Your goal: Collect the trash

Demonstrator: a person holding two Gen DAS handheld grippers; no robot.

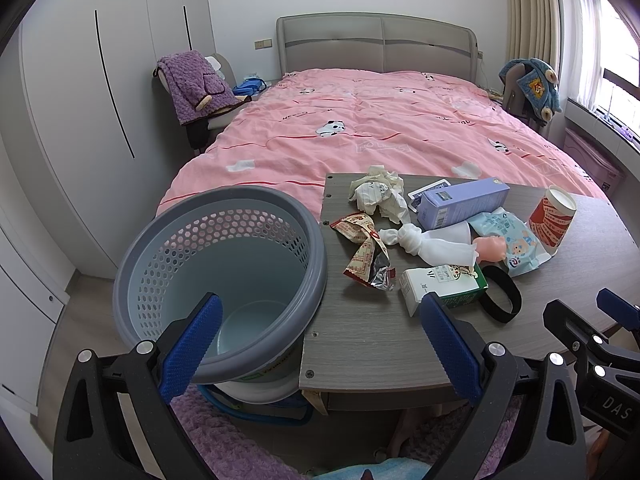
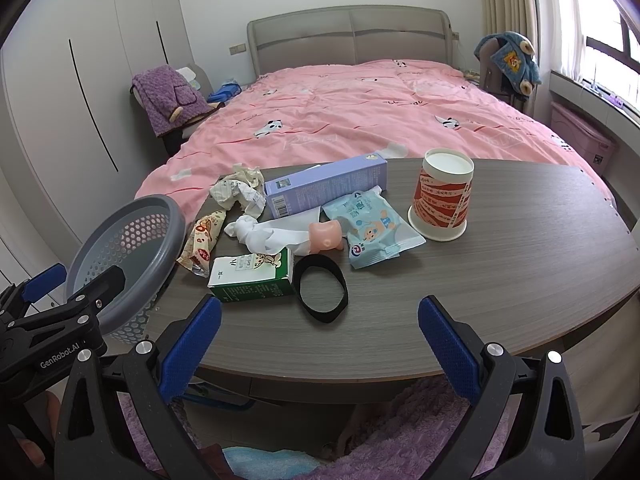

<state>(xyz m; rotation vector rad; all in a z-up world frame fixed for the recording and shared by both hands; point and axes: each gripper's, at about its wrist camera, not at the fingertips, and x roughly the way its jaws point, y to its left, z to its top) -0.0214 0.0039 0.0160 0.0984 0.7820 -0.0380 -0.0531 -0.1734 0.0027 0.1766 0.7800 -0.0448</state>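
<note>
both sets of jaws stand wide apart and hold nothing. ahead of the right gripper [image 2: 319, 342] lie a black band [image 2: 320, 293] and milk carton [image 2: 251, 276] on the worktop [image 2: 500, 272]. the grey trash basket [image 1: 224, 280] sits between the left gripper's [image 1: 320, 344] jaws, left of the litter.

We are seeing a grey perforated bin [image 1: 224, 272] sitting empty and tilted against the table's left edge. We are looking at litter lying close together on the table: crumpled paper [image 2: 240, 190], a torn snack wrapper [image 2: 202, 242], a green milk carton [image 2: 254, 276] lying on its side, and a purple box [image 2: 326, 188] lying flat. A knotted white cloth [image 2: 268, 236], a blue wipes packet [image 2: 370, 228] and a black band [image 2: 320, 292] are lying beside them, with a red paper cup [image 2: 442, 196] standing upside down to the right.
</note>
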